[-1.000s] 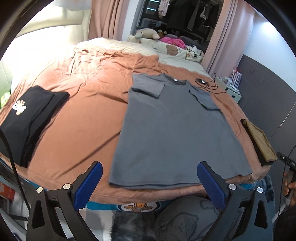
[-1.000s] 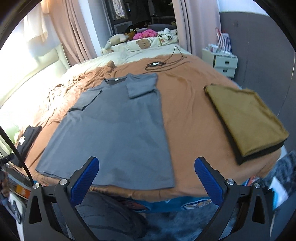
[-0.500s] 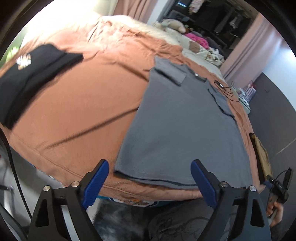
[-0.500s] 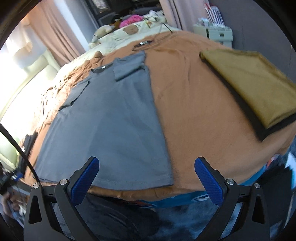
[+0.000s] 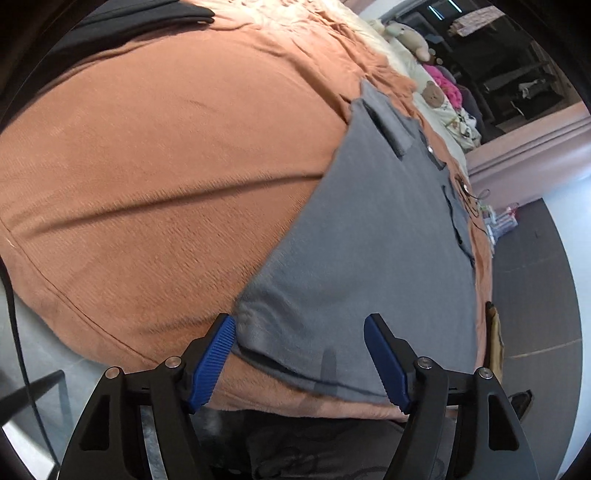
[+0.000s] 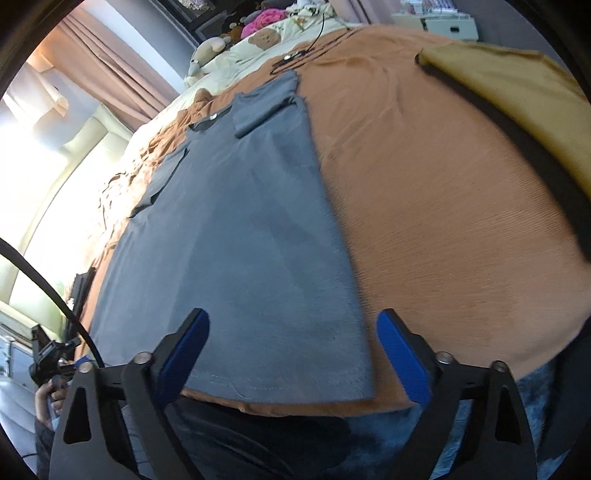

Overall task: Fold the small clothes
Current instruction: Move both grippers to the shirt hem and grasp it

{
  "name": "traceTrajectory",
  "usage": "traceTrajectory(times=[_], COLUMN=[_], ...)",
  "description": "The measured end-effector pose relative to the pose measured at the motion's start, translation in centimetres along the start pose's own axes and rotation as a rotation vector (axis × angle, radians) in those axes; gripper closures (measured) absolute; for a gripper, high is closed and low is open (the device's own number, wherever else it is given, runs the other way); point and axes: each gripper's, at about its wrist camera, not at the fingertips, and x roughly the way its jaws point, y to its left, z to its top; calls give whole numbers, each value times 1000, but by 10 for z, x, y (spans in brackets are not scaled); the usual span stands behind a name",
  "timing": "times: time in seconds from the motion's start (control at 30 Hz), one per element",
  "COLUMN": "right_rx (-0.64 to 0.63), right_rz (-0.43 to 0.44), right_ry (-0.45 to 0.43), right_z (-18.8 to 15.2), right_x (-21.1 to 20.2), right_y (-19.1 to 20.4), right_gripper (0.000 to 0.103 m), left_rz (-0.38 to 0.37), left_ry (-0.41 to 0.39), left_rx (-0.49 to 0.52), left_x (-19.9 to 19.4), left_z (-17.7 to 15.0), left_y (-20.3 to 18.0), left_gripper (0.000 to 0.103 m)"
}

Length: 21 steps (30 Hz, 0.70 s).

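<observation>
Behind both claws, shirt hem (image 6: 280, 391) part-hidden

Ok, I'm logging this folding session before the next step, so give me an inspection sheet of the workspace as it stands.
Surface: bed under a rust-orange cover, lightly creased.
Job's things: grey T-shirt spread flat, both sleeves folded inward, hem at the near bed edge.
Clutter: folded mustard cloth at the right edge; black garment at the far left; soft toys and a pink item near the pillows.
Grippers: left hand-held gripper open, straddling the hem's left corner; right hand-held gripper open, over the hem's right corner; neither has closed on fabric.
Cables: thin black cord lying on the cover beyond the collar.
Surroundings: pink curtains, white bedside drawers, grey wall.
</observation>
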Motion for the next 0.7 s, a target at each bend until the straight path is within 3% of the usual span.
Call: traceTrajectory(times=[0.07, 0.27, 0.47, 0.53, 0.7], right_rx=[10, 46, 170, 191, 258], right_rz=[-1, -17, 53, 81, 176], right_ry=[11, 1, 9, 11, 26], right_z=[3, 5, 0, -4, -16], right_x=[6, 3, -4, -7, -7], right_y=[-4, -19, -46, -52, -67], right_gripper=[17, 17, 31, 33, 36], left_rz=[7, 35, -73, -98, -156], left_ry=[-1, 5, 26, 39, 34], left_rx=[-24, -38, -157, -191, -251], left_x=[-3, -4, -2, -4, -10], left_z=[3, 4, 2, -1, -9], left_y=[4, 14, 32, 38, 49], left_gripper=[37, 39, 44, 52, 56])
